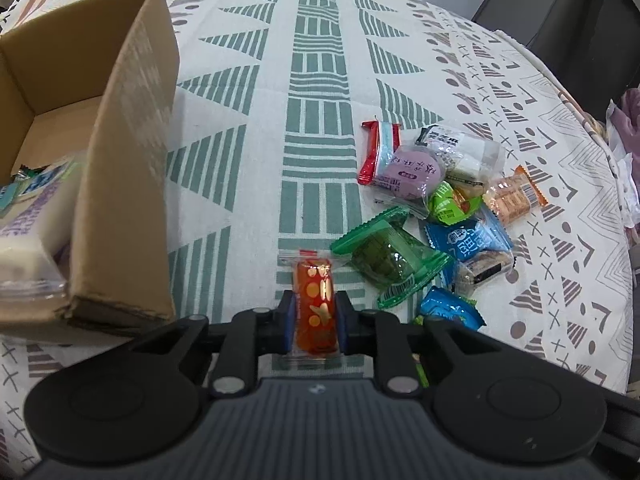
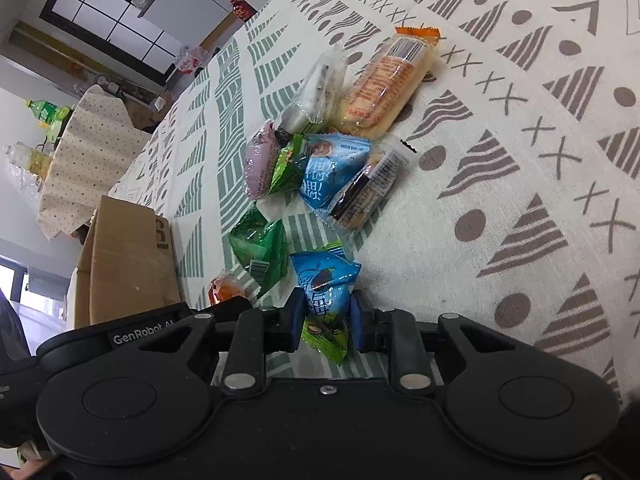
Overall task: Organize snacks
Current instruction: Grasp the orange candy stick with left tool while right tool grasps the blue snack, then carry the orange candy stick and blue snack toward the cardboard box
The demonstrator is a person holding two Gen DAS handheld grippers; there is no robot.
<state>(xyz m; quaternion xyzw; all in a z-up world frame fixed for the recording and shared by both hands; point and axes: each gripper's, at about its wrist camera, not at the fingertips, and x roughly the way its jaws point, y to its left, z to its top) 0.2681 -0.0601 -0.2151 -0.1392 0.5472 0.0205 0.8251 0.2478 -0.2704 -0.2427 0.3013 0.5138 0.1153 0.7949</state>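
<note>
An orange-red snack packet (image 1: 316, 280) with gold dots lies on the patterned tablecloth (image 1: 260, 80). My left gripper (image 1: 316, 306) is shut on it, its blue pads pressing both sides. To its left stands an open cardboard box (image 1: 120, 160) with a white packet (image 1: 24, 240) and other wrappers inside. In the right wrist view my right gripper (image 2: 326, 314) is shut on a blue snack packet (image 2: 326, 288) at the near end of the pile, on top of a green wrapper (image 2: 324, 336). The orange-red packet (image 2: 226, 290) and the box (image 2: 128, 264) show at the left there.
A pile of several snacks lies right of the left gripper: a green packet (image 1: 384, 256), a blue one (image 1: 468, 240), a purple one (image 1: 412, 170), a red one (image 1: 374, 152), a pale orange one (image 1: 512, 200). A dark chair (image 1: 560, 12) stands beyond the table's far right edge.
</note>
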